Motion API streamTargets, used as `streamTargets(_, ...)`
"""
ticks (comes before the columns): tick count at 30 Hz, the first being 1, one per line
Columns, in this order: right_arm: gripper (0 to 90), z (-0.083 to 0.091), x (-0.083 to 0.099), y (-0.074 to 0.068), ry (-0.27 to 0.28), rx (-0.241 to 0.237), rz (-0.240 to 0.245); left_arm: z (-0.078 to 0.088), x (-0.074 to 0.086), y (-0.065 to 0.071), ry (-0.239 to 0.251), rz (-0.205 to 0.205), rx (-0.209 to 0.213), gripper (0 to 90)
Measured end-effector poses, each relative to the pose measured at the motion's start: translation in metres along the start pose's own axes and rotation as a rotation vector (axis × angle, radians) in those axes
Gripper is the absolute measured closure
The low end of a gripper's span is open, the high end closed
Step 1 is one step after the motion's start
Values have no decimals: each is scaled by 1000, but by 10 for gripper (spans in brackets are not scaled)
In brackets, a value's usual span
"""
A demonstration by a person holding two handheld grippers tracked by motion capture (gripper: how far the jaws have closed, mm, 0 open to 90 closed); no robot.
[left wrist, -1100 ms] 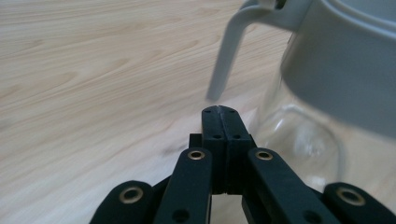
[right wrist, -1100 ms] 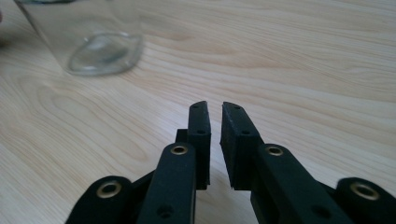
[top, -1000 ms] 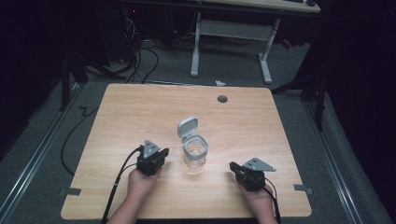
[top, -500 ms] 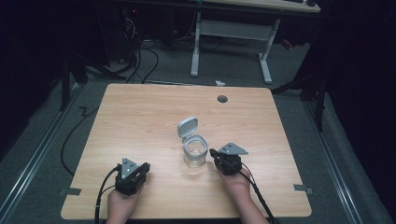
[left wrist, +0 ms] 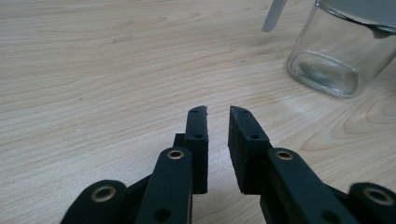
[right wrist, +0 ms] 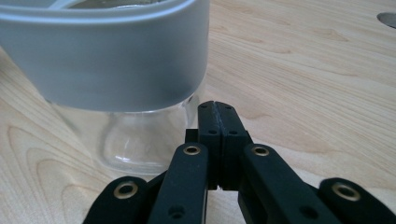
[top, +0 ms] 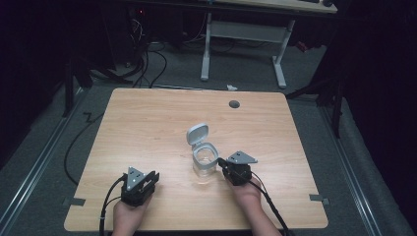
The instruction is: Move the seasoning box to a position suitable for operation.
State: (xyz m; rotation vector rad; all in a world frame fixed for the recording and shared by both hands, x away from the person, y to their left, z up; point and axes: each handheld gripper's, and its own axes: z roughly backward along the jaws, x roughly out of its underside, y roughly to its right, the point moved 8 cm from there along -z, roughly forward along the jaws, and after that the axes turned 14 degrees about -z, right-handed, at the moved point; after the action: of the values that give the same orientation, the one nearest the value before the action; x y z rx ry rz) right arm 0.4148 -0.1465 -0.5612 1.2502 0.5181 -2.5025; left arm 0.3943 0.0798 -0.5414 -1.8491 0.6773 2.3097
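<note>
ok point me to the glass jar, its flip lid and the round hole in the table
glass jar (top: 205,164), high view, on its clear glass side wall
flip lid (top: 197,133), high view, on the middle of the raised grey lid
round hole (top: 234,104), high view, on the dark centre of the hole

My forearms leave the high view's bottom edge. My left gripper's view crops the clear glass jar with grey plastic collar (left wrist: 343,49) at top and right; my right gripper's view crops its collar's top.

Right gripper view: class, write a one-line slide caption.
Closed black right gripper beside a clear glass jar with grey plastic collar on a light wooden table.
</note>
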Motion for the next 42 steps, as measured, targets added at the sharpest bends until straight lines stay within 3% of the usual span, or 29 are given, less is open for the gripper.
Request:
streamTargets(18,900,8,20,-32,-15,-63,28,0,1,5,-6,3,19,753)
streamTargets(30,900,8,22,-37,-19,-68,37,2,1,16,-4,1,52,736)
streamTargets(36,900,13,21,-29,-12,-51,33,3,6,34,-19,-6,99,789)
streamTargets(41,900,20,20,-17,2,-33,14,1,14,64,-32,-32,162,859)
streamTargets(42,900,23,19,-12,8,-22,2,0,17,76,-36,-42,184,886)
